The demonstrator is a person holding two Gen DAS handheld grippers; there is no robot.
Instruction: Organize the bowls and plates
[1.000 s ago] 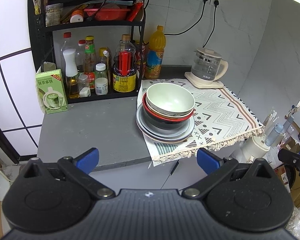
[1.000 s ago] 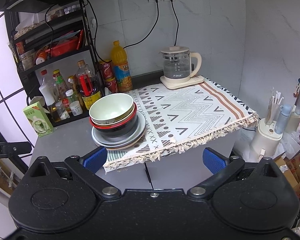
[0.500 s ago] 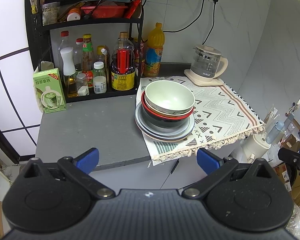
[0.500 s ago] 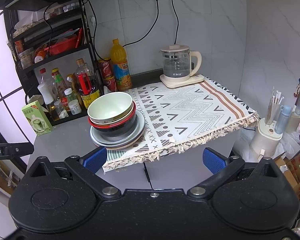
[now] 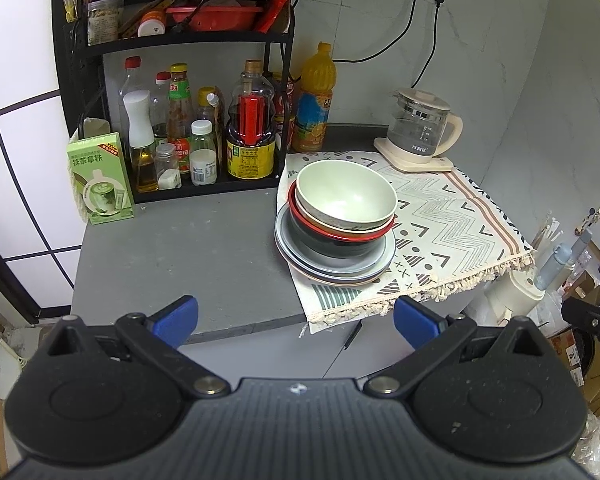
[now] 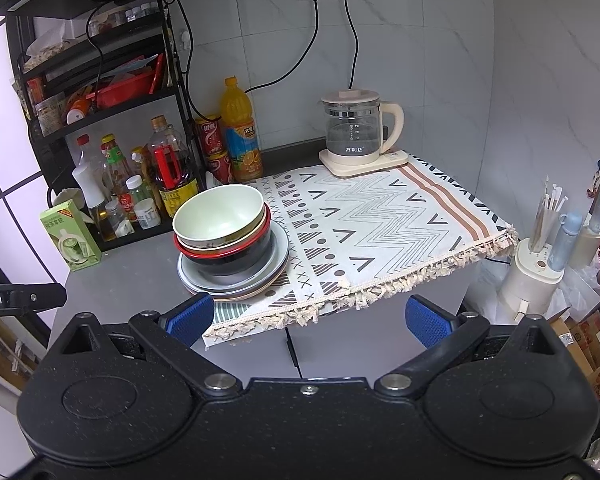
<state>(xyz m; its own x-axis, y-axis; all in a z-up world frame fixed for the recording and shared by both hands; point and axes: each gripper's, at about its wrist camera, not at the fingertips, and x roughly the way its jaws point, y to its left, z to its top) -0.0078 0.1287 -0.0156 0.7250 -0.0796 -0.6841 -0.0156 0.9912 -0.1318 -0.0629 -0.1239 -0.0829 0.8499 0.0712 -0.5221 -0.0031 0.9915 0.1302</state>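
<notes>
Left gripper (image 5: 296, 318): your jaws stand wide apart, holding nothing, short of the table's front edge.
Right gripper (image 6: 310, 318): your jaws are likewise spread and empty, off the table.
Bowls (image 5: 346, 200): pale green one on top, nested in what looks like a cream bowl, then a red-rimmed black one.
Plates (image 5: 336, 270): stacked under the bowls, at the left end of the patterned cloth (image 6: 380, 216).
Table (image 5: 180, 248): grey; kettle (image 6: 356, 128) at the cloth's far end.

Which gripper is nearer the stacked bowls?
Left, narrowly. The left gripper faces the stacked bowls almost head-on; the right gripper hangs off to their right.
</notes>
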